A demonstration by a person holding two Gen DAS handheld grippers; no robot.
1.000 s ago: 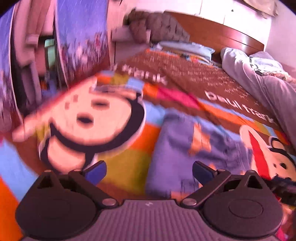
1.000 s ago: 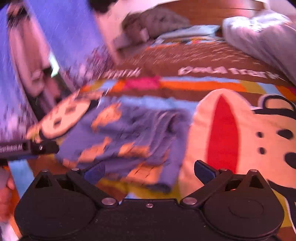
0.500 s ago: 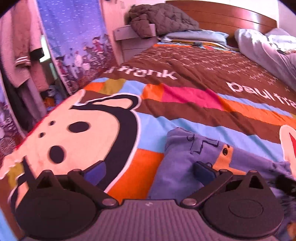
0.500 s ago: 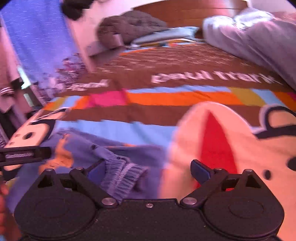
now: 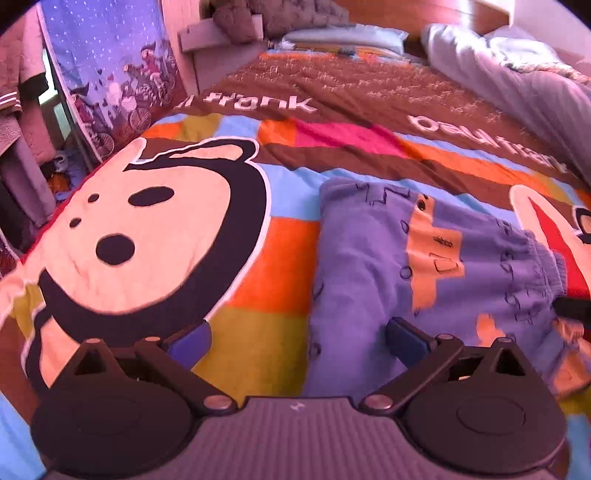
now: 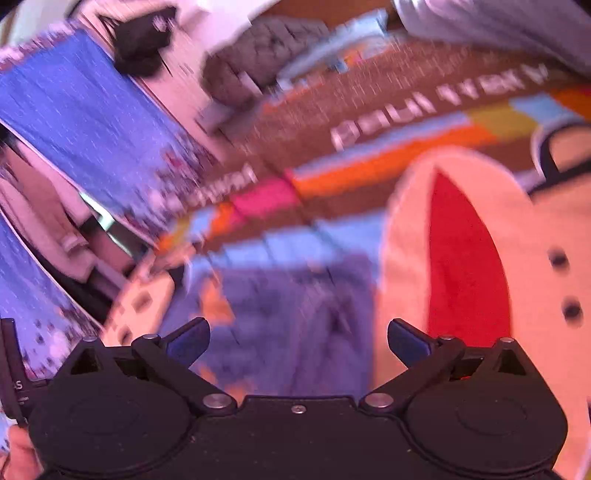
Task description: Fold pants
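Note:
Small purple pants [image 5: 373,266] with orange patches lie folded on the colourful cartoon bedspread [image 5: 273,266], with the gathered waistband at the right. My left gripper [image 5: 295,341] is open and empty, low over the pants' left edge. The tip of the other gripper [image 5: 572,308] shows at the right edge by the waistband. In the blurred right wrist view the pants [image 6: 280,314] lie just ahead of my right gripper [image 6: 295,338], which is open and empty above them.
The bed has a wooden headboard, a pillow [image 5: 343,37], a grey quilted bundle [image 5: 280,18] and a pale duvet [image 5: 517,77] along the right. A blue curtain [image 5: 110,66] and hanging clothes [image 5: 22,92] stand beyond the left bed edge.
Both grippers have shifted over the pants; the right view has tilted and pulled back with motion blur. The waistband is no longer between the right fingers. Both stay open.

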